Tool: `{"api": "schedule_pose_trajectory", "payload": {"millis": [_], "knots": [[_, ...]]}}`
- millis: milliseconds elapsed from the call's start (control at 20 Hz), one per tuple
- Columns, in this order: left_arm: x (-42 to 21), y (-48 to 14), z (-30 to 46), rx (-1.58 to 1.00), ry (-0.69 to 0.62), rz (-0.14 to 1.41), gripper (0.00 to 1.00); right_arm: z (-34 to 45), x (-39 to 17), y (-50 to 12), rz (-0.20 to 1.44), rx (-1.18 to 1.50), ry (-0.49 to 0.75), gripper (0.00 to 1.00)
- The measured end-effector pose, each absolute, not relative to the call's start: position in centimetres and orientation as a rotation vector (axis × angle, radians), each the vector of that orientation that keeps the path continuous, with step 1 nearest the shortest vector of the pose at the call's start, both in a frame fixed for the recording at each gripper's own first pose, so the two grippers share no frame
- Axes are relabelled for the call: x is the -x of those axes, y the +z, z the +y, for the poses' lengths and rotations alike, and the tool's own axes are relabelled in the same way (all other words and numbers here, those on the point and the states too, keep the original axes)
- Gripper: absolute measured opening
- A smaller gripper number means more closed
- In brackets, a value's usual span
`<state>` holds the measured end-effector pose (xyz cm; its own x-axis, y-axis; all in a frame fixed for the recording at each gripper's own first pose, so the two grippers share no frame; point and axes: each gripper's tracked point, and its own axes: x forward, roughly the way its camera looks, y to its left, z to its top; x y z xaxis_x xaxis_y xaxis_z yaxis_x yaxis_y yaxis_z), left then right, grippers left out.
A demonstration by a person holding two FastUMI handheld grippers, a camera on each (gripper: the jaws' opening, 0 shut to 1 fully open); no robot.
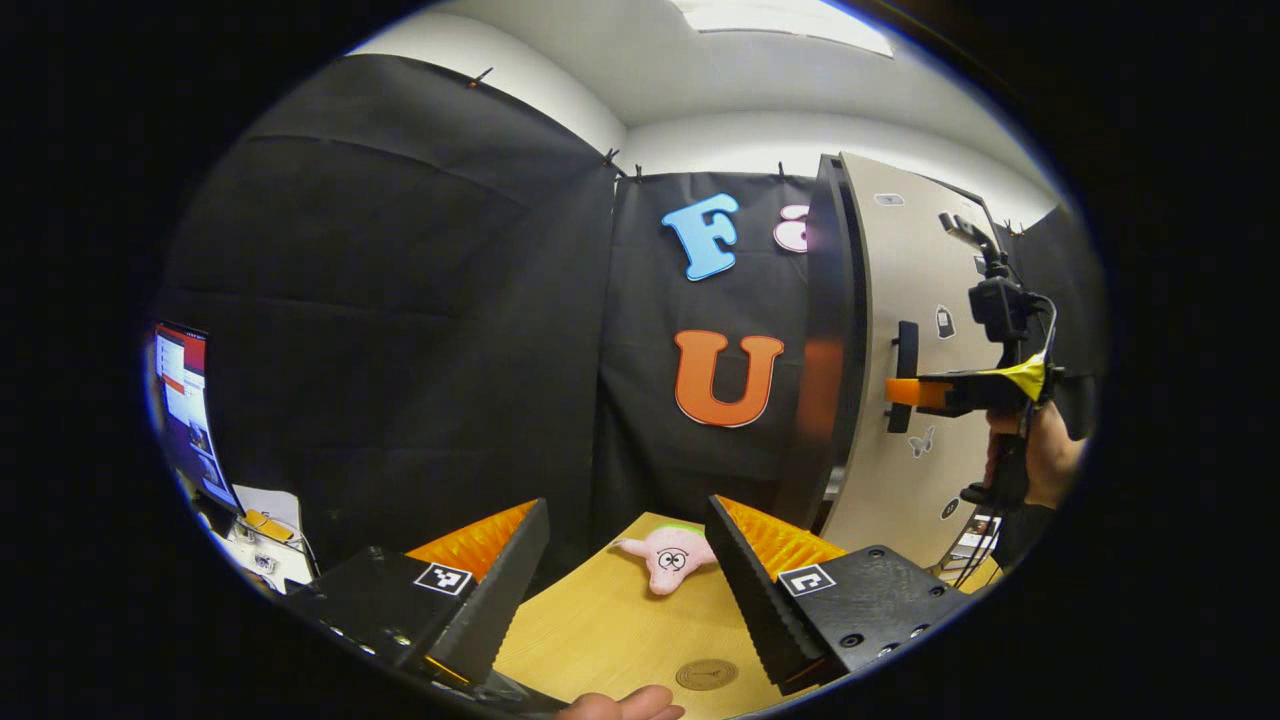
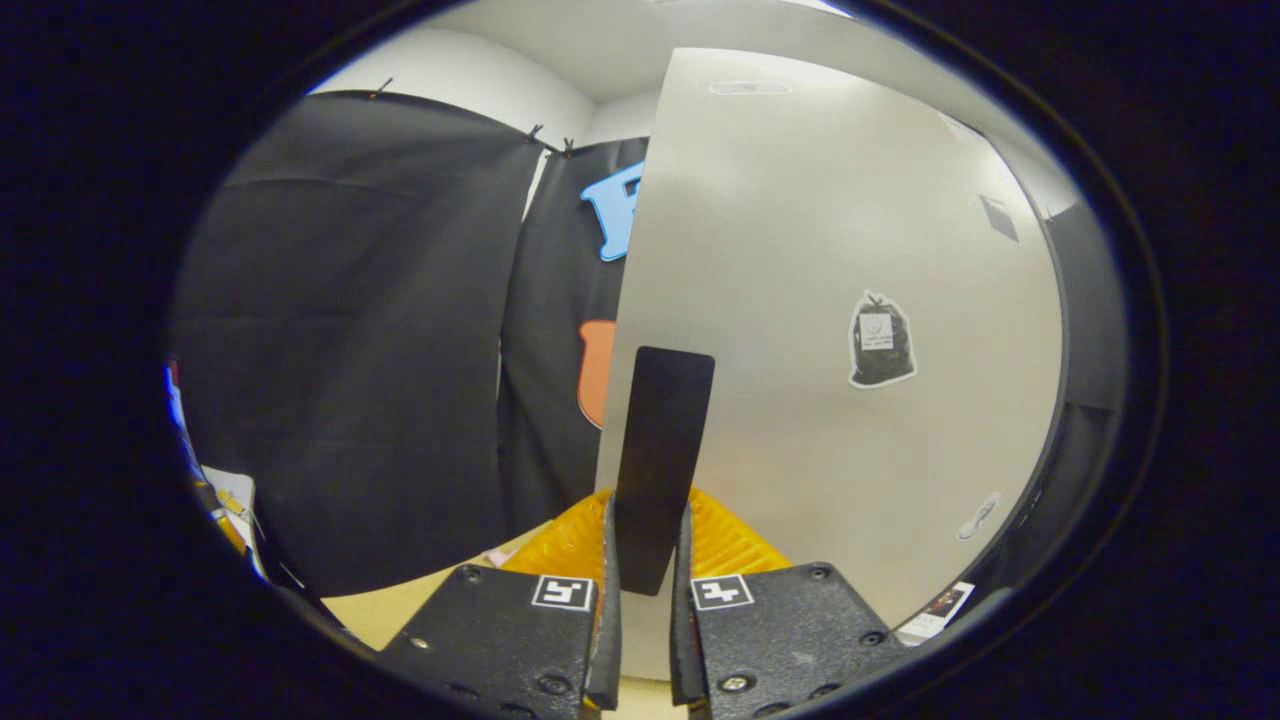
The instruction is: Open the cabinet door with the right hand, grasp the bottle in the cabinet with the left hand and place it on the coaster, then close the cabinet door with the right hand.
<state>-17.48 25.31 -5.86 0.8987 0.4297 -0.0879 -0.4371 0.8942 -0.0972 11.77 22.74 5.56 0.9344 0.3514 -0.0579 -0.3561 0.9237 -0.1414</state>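
Observation:
The beige cabinet door stands at the right of the left gripper view, swung a little ajar, with its dark edge towards me. My right gripper, held by a hand, is shut on the door's black handle. In the right gripper view the door is close ahead, and the right gripper pinches the black handle between both fingers. My left gripper hovers open over the wooden table. A round brown coaster lies on the table near its right finger.
A pink plush toy lies on the table beyond the coaster, close to the cabinet. A monitor and small items stand at the far left. A person's fingertip shows at the bottom edge. Black cloth walls the booth.

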Motion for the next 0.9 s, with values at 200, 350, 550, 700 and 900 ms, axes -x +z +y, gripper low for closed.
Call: {"api": "schedule_pose_trajectory", "payload": {"millis": [200,350,550,700,900], "knots": [[16.8,-7.2,24.7,0.095,0.417,0.098,0.95,22.1,-9.1,5.9,0.056,0.146,0.422,0.22],[16.2,-7.0,23.5,0.036,0.385,0.105,0.95,21.5,-7.9,5.9,0.075,0.158,0.471,0.23],[14.9,-6.0,21.1,-0.015,0.375,0.103,0.95,20.5,-6.5,6.1,0.091,0.172,0.551,0.22],[13.3,-4.6,17.8,-0.007,0.363,0.086,0.95,20.1,-5.5,6.0,0.112,0.186,0.626,0.22],[11.9,-2.9,14.2,-0.041,0.348,0.072,0.95,19.3,-4.8,5.9,0.113,0.181,0.7,0.22]]}}
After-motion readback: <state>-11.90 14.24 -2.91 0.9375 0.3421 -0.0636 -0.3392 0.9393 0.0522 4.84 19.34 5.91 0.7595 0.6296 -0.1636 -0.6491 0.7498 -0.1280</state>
